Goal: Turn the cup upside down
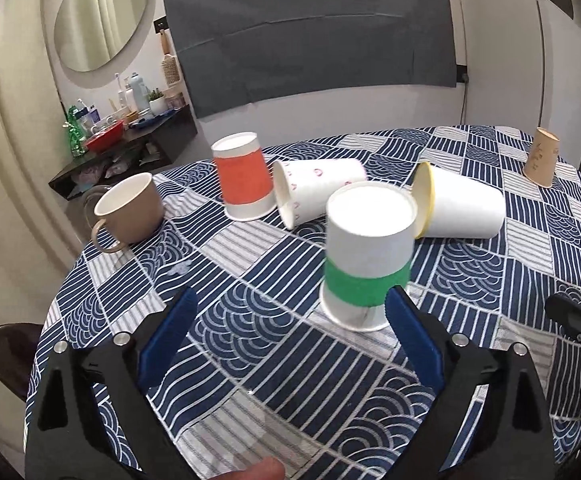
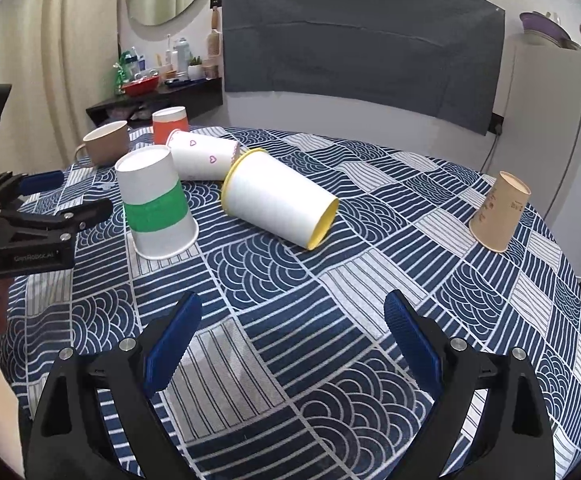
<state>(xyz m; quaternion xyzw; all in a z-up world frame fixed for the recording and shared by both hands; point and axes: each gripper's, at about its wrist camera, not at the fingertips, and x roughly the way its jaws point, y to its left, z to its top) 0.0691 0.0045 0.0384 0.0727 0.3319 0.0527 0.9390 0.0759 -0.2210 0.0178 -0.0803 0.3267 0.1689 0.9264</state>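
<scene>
A white paper cup with a green band (image 1: 366,256) (image 2: 156,204) stands upside down on the table. My left gripper (image 1: 290,312) is open and empty just in front of it, its right finger beside the cup's rim. A yellow-rimmed white cup (image 1: 458,206) (image 2: 278,204) lies on its side. A white cup with pink hearts (image 1: 318,192) (image 2: 204,154) also lies on its side. An orange-banded cup (image 1: 244,178) (image 2: 170,122) and a tan paper cup (image 1: 540,158) (image 2: 498,212) stand upside down. My right gripper (image 2: 292,320) is open and empty over the near table.
A beige mug (image 1: 130,208) (image 2: 104,142) stands upright near the table's left edge. The round table has a blue patterned cloth (image 1: 250,320) (image 2: 370,280). A cluttered dark shelf (image 1: 130,140) stands behind it, a white fridge (image 1: 510,60) at the right. The left gripper (image 2: 46,208) shows in the right view.
</scene>
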